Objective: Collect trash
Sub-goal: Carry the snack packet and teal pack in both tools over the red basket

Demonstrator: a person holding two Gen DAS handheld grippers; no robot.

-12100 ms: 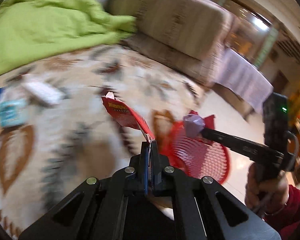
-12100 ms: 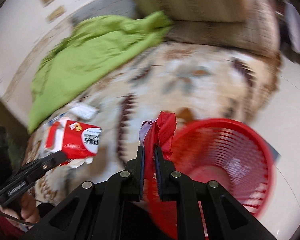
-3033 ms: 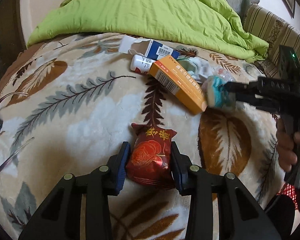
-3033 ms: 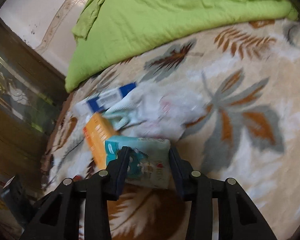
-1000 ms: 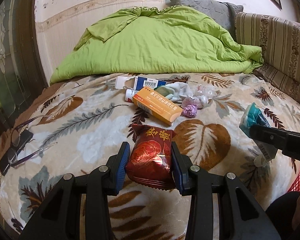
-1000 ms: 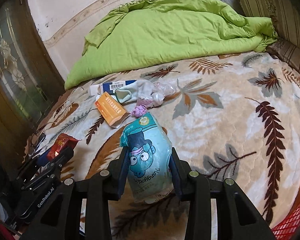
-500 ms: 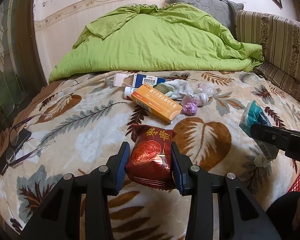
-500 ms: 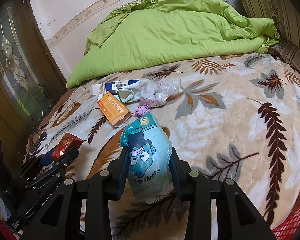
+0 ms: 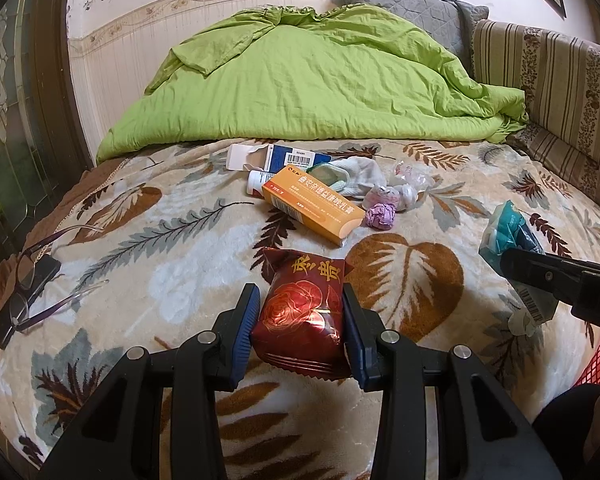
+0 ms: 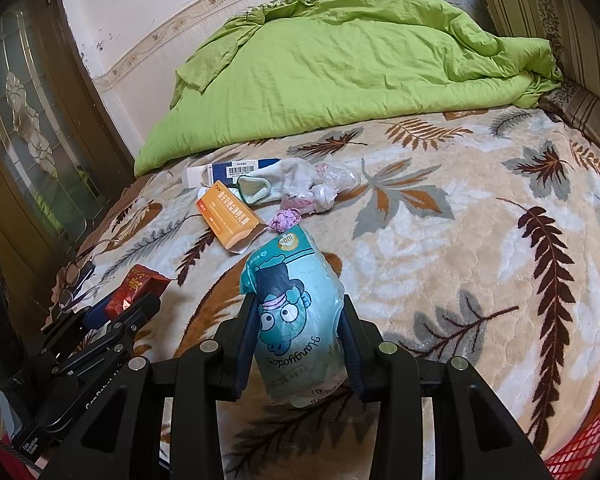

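Observation:
My left gripper is shut on a dark red snack packet, lifted over the leaf-patterned blanket. My right gripper is shut on a teal tissue pack with a cartoon face; the same tissue pack shows at the right of the left wrist view. More trash lies further up the bed: an orange box, a blue and white box, a purple paper ball, a white sock and crumpled plastic. A red basket's rim peeks in at the lower right.
A green duvet is heaped at the head of the bed. Glasses lie on a dark case at the left edge of the blanket. A striped sofa back runs along the right side, and a dark wooden door stands to the left.
Both grippers keep their hold and have drawn back slightly from the pile of trash, raising the view. The items on the blanket have not moved.

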